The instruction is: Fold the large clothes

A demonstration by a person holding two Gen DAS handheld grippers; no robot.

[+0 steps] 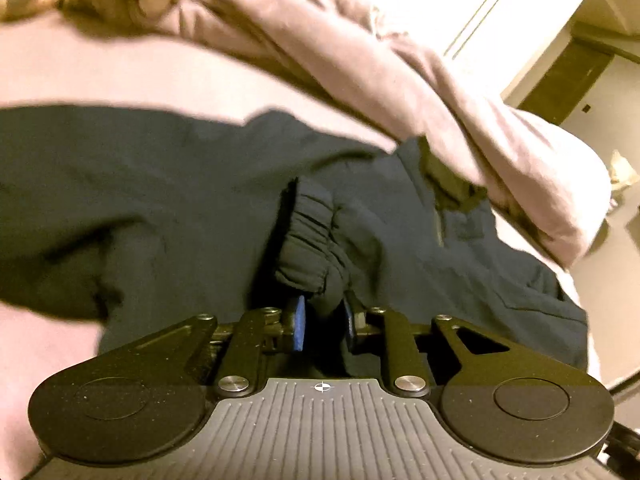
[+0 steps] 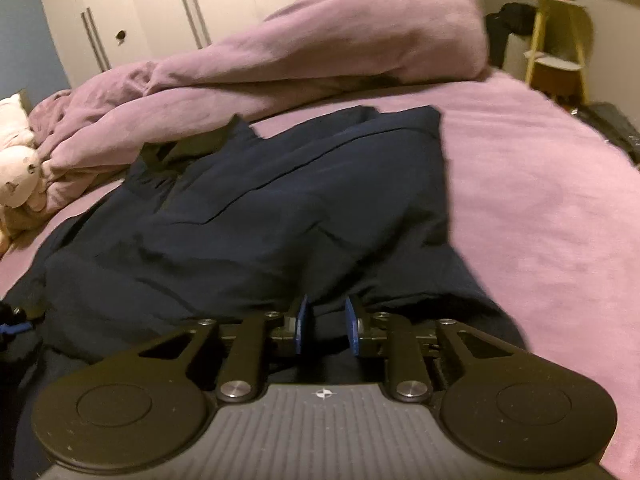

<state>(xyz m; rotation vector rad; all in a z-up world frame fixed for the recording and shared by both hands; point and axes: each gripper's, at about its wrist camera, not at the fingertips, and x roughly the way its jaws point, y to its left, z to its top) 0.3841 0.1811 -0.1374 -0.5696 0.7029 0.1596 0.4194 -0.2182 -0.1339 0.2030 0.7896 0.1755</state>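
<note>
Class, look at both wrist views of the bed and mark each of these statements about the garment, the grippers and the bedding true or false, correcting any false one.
1. The left gripper pinches a gathered elastic cuff of the navy garment. True.
2. The garment is neatly folded into a small square. False: it lies spread and rumpled on the pink sheet.
3. The right gripper is empty. False: navy fabric sits between its blue pads.
4. A bunched pink duvet lies beyond the garment. True.
5. A soft toy lies on the bed. True.

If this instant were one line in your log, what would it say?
task: fold large clothes | left gripper: shut on jacket cuff | right gripper: shut on navy jacket edge | surface: pink bed | fold: unfinished
</note>
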